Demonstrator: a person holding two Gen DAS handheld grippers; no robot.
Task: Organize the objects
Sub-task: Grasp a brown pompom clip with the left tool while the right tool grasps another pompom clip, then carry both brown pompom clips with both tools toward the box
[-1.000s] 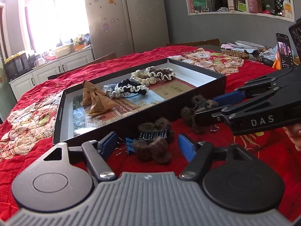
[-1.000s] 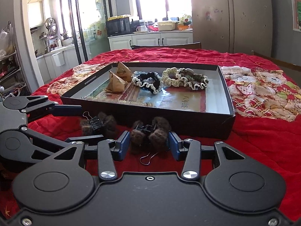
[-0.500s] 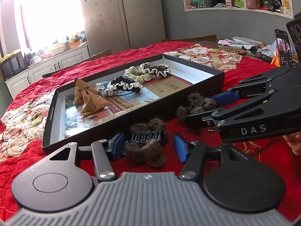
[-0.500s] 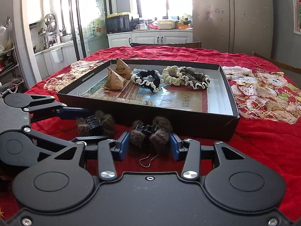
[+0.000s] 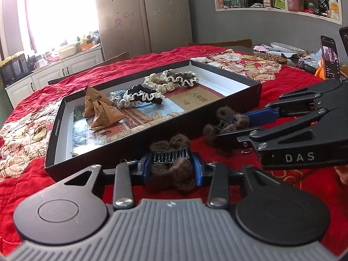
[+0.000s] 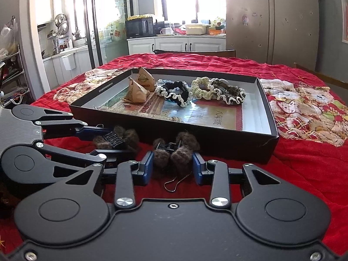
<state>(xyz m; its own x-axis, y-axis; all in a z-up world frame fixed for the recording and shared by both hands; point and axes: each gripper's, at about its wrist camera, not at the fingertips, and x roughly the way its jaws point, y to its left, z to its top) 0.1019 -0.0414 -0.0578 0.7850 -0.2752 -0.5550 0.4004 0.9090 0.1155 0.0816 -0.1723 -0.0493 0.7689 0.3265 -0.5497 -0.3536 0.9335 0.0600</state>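
Two brown furry hair claw clips lie on the red cloth in front of a shallow black box (image 5: 258, 89) (image 6: 273, 126). My left gripper (image 5: 171, 167) is shut on one furry clip (image 5: 171, 163), its blue pads pressed on both sides; this clip also shows in the right wrist view (image 6: 117, 139). My right gripper (image 6: 173, 167) has closed on the other furry clip (image 6: 176, 152), which also shows in the left wrist view (image 5: 226, 126). The box holds two brown paper pyramid packets (image 5: 102, 111) and several crocheted scrunchies (image 5: 141, 95).
A phone (image 5: 330, 58) stands upright at the far right of the table, with dishes and clutter behind it. A loose wire loop (image 6: 176, 180) lies under the right gripper. A patterned cloth (image 6: 304, 106) lies right of the box.
Both grippers moved forward and closed their fingers onto the furry clips. The left jaws narrowed from wide open to pressing the clip. The right jaws tightened onto theirs.
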